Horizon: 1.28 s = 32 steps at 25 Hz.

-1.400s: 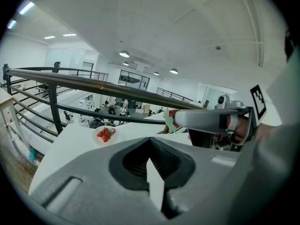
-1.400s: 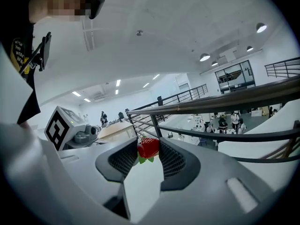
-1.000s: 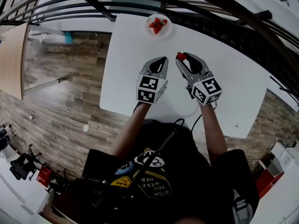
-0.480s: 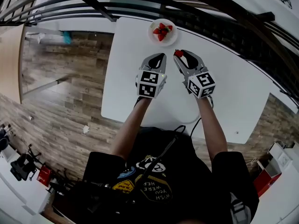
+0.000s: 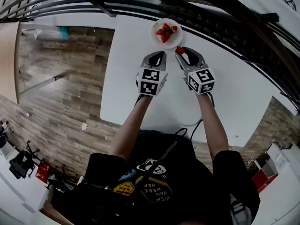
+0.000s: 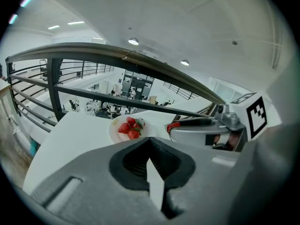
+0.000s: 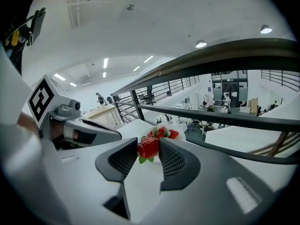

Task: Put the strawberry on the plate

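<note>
My right gripper point(image 5: 180, 51) point(image 7: 149, 149) is shut on a red strawberry point(image 7: 148, 147) point(image 5: 179, 50), held just short of the white plate point(image 5: 154, 28) at the table's far edge. The plate point(image 7: 183, 137) point(image 6: 114, 131) carries three strawberries point(image 5: 166, 32) point(image 6: 130, 128) point(image 7: 165, 133). My left gripper point(image 5: 160, 56) point(image 6: 151, 159) hovers beside the right one, near the plate's front rim, its jaws pressed together with nothing between them. In the left gripper view the right gripper point(image 6: 171, 126) shows to the right of the plate, the red fruit at its tip.
The white table point(image 5: 131, 78) ends just behind the plate, where a dark metal railing point(image 5: 220, 18) runs across. Wooden floor point(image 5: 56, 88) lies to the left. A cable point(image 5: 187, 122) trails near the table's front edge.
Both grippers have moved forward toward the plate; the right one, still carrying the strawberry, is now close to the plate's front right rim.
</note>
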{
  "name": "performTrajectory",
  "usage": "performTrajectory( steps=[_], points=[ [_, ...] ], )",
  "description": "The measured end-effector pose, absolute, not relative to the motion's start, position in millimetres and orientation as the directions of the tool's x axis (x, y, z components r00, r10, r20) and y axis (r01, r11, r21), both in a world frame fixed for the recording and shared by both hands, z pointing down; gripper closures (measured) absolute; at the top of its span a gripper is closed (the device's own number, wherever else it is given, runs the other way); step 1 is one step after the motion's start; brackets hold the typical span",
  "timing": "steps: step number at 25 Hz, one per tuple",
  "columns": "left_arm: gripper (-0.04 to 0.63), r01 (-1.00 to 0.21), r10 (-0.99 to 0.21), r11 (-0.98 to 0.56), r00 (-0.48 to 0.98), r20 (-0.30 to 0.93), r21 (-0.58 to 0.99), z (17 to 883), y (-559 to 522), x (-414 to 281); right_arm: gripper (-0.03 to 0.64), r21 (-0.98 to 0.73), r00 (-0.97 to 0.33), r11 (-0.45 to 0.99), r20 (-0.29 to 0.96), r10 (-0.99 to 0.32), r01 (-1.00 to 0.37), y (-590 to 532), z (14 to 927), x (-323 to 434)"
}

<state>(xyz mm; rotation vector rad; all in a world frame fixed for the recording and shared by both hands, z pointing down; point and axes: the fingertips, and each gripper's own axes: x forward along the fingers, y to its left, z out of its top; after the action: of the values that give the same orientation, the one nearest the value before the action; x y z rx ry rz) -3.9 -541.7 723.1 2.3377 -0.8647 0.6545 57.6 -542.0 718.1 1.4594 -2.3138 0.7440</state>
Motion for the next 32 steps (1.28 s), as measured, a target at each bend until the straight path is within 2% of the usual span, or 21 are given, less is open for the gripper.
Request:
performTrajectory(
  steps=[15,32],
  points=[
    [0.595,-0.720,-0.435,-0.603,0.657,0.615,0.343,756,-573,5,0.471,-0.165,-0.413,0.400,0.602,-0.683,-0.902,-582,770,62],
    [0.595,-0.699,-0.426,-0.603,0.689,0.586,0.384,742,-561,13,0.469,0.062,-0.301,0.477,0.703,-0.645,-0.877,-590,783,64]
  ],
)
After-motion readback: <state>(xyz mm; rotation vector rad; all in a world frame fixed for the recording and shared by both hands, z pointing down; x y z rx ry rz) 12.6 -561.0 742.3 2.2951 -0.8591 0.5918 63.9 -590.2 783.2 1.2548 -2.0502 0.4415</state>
